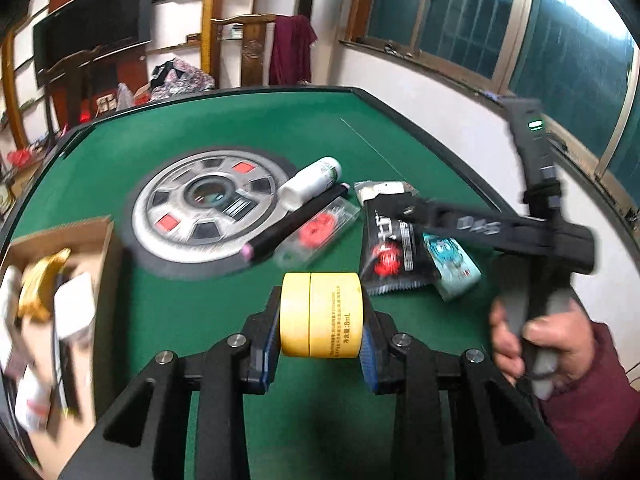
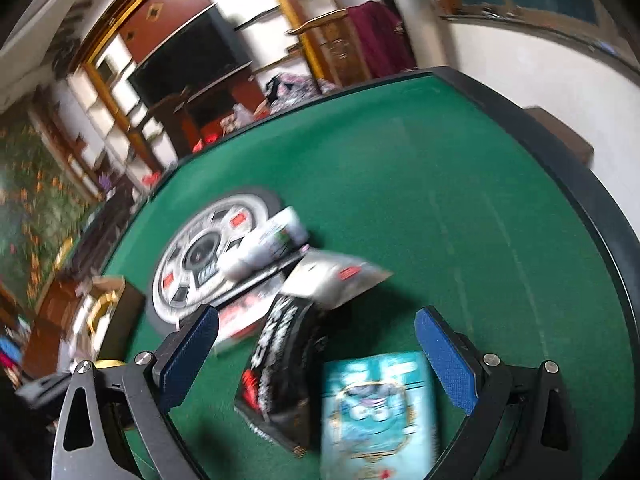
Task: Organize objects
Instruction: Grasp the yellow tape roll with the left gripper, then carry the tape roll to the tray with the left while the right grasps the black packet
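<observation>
A cardboard box (image 1: 60,300) of items sits at nine o'clock on the green table (image 1: 320,128). At six o'clock, the left gripper (image 1: 321,316) pinches a yellow tape roll (image 1: 321,314). The right gripper (image 2: 316,360) hangs spread wide above a black packet (image 2: 280,364) and teal packet (image 2: 378,412).

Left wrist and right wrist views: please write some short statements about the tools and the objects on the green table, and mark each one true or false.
1. The left tool is shut on the yellow cylindrical container. True.
2. The right tool holds the light blue flat packet. False: it is open, with the packet lying between its fingers.
3. The brown cardboard box is empty. False: several items lie inside.
4. The white plastic bottle lies on its side beside the black rod with pink ends. True.
</observation>
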Available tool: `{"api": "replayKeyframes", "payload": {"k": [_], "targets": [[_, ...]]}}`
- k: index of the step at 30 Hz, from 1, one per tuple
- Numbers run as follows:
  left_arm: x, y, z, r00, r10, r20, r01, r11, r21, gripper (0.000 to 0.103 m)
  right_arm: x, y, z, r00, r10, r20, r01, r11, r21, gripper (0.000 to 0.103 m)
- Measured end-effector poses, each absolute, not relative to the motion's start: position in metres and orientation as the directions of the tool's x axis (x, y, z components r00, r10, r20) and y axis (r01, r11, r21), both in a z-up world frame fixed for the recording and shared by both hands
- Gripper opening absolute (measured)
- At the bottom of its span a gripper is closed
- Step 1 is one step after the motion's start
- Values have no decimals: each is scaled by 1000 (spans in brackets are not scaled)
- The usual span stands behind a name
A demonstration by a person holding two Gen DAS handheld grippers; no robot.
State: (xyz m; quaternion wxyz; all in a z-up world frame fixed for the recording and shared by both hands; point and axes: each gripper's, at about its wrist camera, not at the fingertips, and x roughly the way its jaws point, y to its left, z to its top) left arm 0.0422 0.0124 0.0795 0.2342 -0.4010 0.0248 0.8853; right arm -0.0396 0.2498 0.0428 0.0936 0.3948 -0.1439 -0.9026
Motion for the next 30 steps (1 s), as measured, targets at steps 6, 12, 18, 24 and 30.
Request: {"api": "replayKeyframes", "payload": {"k": [6, 12, 18, 24, 30], "targets": [[77, -33, 88, -624, 341, -704, -370, -922, -118, 32, -49, 197, 25, -606, -121, -786, 99, -992, 76, 86], [94, -91, 96, -672, 309, -673, -280, -947, -155, 32, -54, 192, 21, -588, -133, -798, 79, -991, 106, 44], [110, -142, 96, -709, 283, -646, -201, -959, -200, 32, -36, 205, 35, -594, -285, -753, 96, -954, 285, 42], [124, -187, 92, -726, 241, -644, -112, -966, -234, 32, -11, 191, 66, -584, -444, -679, 177, -887, 428, 42], [133, -215, 73, -698, 210, -685, -50, -968, -246, 32, 8, 128, 93, -527, -546, -651, 319, -837, 444, 42]]}}
